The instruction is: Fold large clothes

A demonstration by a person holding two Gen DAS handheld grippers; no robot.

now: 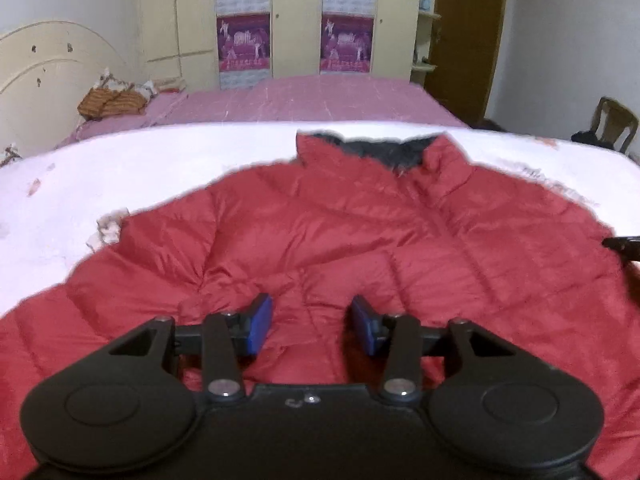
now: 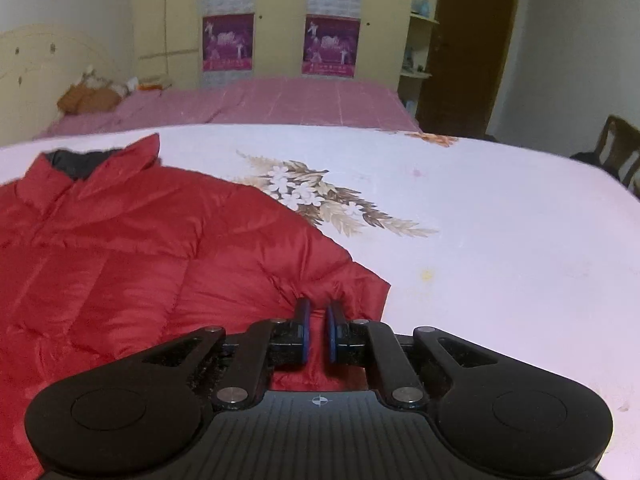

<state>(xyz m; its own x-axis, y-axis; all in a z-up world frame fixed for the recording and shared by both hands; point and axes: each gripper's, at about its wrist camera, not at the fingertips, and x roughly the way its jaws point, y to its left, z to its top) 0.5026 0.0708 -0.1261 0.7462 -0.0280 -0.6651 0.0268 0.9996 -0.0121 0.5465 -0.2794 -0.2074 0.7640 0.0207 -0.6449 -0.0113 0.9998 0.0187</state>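
We are looking at a red puffer jacket [image 1: 360, 240] lying spread flat on a white floral bedsheet [image 2: 500, 240], its collar [image 1: 372, 152] pointing away from us and showing dark lining. Our left gripper [image 1: 312, 326] is hovering over the jacket's lower middle, its blue pads [image 1: 260, 322] standing wide apart with nothing between them. Our right gripper [image 2: 317, 330] is sitting at the jacket's right edge, its fingers nearly together and pinching a fold of the red fabric. Beyond the sheet we are seeing a pink bed [image 1: 320, 96], a cream wardrobe [image 1: 296, 12] and a wooden chair [image 2: 616, 148].
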